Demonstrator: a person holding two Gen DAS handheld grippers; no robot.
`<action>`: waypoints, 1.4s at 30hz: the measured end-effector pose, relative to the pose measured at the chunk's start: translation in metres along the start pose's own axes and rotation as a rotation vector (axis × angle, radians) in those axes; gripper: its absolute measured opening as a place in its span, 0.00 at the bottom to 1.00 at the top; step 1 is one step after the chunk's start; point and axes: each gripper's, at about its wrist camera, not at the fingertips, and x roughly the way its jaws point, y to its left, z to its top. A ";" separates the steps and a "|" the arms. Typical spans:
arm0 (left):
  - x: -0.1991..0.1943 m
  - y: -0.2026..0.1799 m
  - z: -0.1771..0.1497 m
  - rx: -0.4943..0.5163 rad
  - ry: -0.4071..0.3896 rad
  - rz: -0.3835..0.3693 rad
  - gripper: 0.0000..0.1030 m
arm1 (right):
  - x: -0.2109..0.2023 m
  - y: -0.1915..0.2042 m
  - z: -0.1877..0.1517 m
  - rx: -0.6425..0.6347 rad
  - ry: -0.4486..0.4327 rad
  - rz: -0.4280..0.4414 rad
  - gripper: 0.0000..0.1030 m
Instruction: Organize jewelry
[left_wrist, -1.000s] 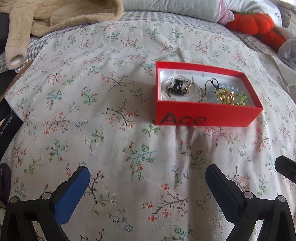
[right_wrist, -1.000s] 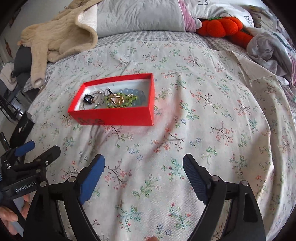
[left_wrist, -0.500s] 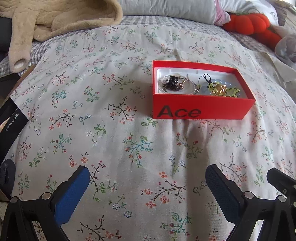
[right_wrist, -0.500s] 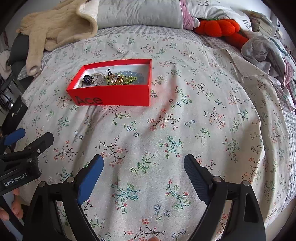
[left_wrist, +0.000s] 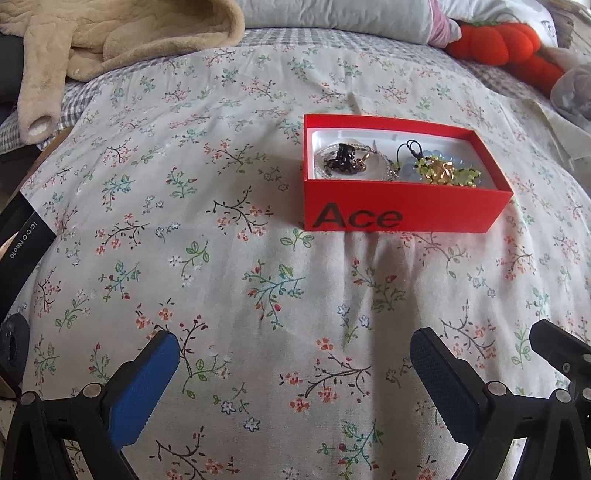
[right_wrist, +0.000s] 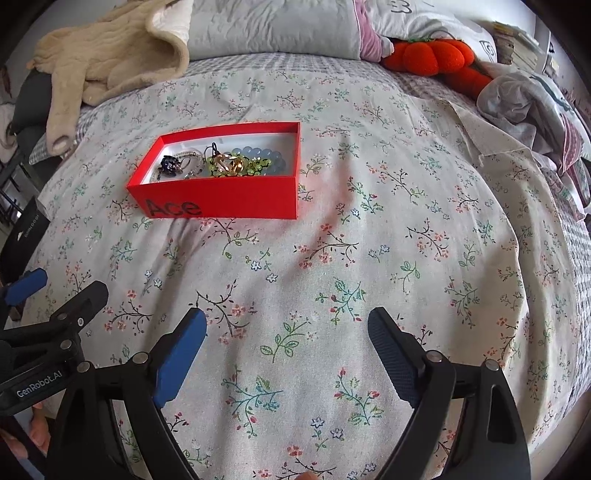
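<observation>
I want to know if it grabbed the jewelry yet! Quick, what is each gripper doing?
Left gripper: open, holding nothing.
Right gripper: open, holding nothing.
The jewelry lies in the red box.

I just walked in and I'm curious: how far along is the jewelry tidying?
Several pieces already lie tangled in the open red cardboard box on the floral bedspread. Nothing is in hand: the left claw and right claw both hang open and empty. No loose jewelry shows; perhaps untangling is left.

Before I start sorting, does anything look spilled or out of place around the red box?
Nothing spilled: the jewelry lies heaped and tangled inside the red box, which sits flat on the floral bedspread.
</observation>
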 end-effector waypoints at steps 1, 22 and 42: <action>0.000 -0.001 0.000 0.002 -0.001 0.002 1.00 | 0.000 0.001 0.000 -0.003 -0.001 -0.002 0.88; 0.002 -0.001 -0.004 0.004 0.011 0.006 1.00 | -0.001 -0.001 0.000 0.020 -0.010 -0.013 0.89; 0.002 -0.001 -0.005 0.011 0.017 0.007 1.00 | 0.000 0.003 -0.002 0.008 -0.006 -0.012 0.89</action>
